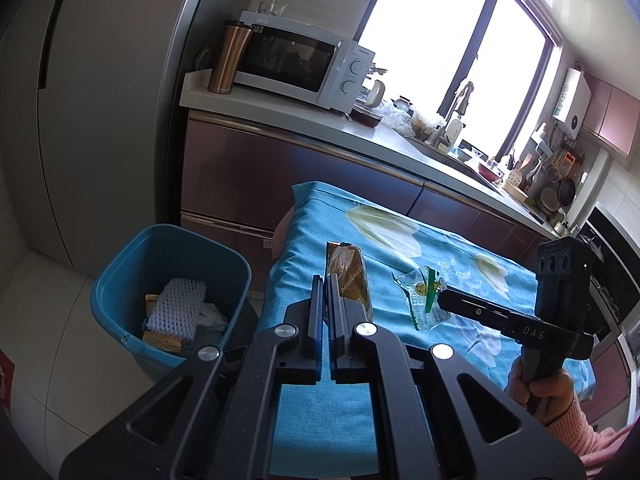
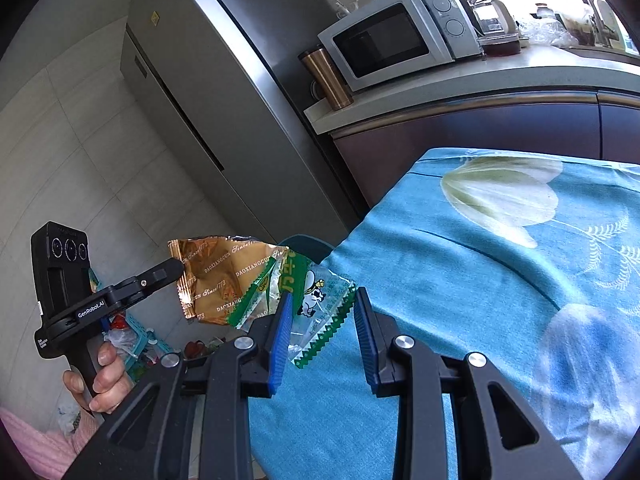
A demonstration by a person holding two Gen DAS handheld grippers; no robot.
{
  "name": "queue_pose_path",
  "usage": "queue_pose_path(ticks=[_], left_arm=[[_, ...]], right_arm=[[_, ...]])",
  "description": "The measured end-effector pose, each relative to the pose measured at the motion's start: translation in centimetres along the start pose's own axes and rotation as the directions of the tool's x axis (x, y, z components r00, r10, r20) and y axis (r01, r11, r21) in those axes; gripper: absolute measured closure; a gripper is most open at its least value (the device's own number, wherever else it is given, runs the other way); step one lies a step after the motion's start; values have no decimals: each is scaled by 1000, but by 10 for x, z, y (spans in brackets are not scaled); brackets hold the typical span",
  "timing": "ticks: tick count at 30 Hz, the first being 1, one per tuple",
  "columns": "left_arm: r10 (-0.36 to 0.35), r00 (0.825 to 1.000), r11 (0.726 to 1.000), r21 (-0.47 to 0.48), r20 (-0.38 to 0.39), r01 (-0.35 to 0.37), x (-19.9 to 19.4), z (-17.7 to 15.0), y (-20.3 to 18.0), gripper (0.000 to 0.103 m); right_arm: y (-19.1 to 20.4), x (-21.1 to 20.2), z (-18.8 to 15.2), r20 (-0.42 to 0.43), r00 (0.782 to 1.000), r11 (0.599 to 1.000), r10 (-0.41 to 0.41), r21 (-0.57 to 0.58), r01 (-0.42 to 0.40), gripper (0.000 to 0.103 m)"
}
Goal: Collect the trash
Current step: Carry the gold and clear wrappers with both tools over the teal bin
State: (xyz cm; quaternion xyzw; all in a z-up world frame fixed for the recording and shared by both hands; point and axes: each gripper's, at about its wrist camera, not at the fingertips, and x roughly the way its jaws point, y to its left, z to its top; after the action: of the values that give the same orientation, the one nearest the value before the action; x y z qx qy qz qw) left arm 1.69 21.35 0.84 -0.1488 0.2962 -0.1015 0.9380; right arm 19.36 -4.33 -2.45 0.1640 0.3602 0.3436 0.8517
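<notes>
Left wrist view
left claw point(image 1: 325, 280): pads together, clamped on the gold wrapper point(image 1: 347, 276)
gold wrapper: pinched at its lower edge, sticks up past the claw tips, leaning a bit to the claw's right
bin point(image 1: 120, 280): blue, on the floor, left of the claw and lower; white foam net and other scraps inside
table point(image 1: 460, 248): blue flowered cloth, under and ahead of the claw
right claw point(image 1: 442, 300): off to the right of the left claw, tip pointing in toward it
green wrapper point(image 1: 420, 300): at the right claw's tip, between the two claws
right hand point(image 1: 536, 388): wrapped round the right handle, pink sleeve behind it

Right wrist view
right claw point(image 2: 322, 312): blue pads part way apart, clamped on the green wrapper point(image 2: 316, 300), which spans the gap edge to edge
green wrapper: clear film, green zigzag border, fans out forward and left of the claw tips
left claw point(image 2: 176, 268): left of the right claw, tip pinching the gold wrapper point(image 2: 216, 280)
gold wrapper: just left of the green one, the edges overlap
bin point(image 2: 310, 246): only a bit of rim shows, just beyond the wrappers
table point(image 2: 480, 280): below and right of the claw
left hand point(image 2: 104, 376): grips the left handle, low at the left
</notes>
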Motion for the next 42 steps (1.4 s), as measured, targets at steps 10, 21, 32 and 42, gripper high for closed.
queue_pose_path(ticks=[10, 21, 32, 42], left_arm=[[60, 998, 997, -38, 23, -60, -9, 4, 29, 101], [112, 993, 991, -72, 19, -111, -10, 2, 53, 101], [148, 989, 984, -102, 17, -145, -9, 2, 76, 101], [172, 985, 977, -129, 8, -169, -6, 1, 95, 101]], right_arm=[[15, 28, 6, -39, 999, 999, 34, -28, -35, 74], [34, 59, 10, -91, 994, 995, 58, -74, -64, 74], [50, 85, 17, -126, 989, 990, 77, -108, -90, 74], [59, 105, 19, -161, 984, 987, 77, -128, -98, 74]])
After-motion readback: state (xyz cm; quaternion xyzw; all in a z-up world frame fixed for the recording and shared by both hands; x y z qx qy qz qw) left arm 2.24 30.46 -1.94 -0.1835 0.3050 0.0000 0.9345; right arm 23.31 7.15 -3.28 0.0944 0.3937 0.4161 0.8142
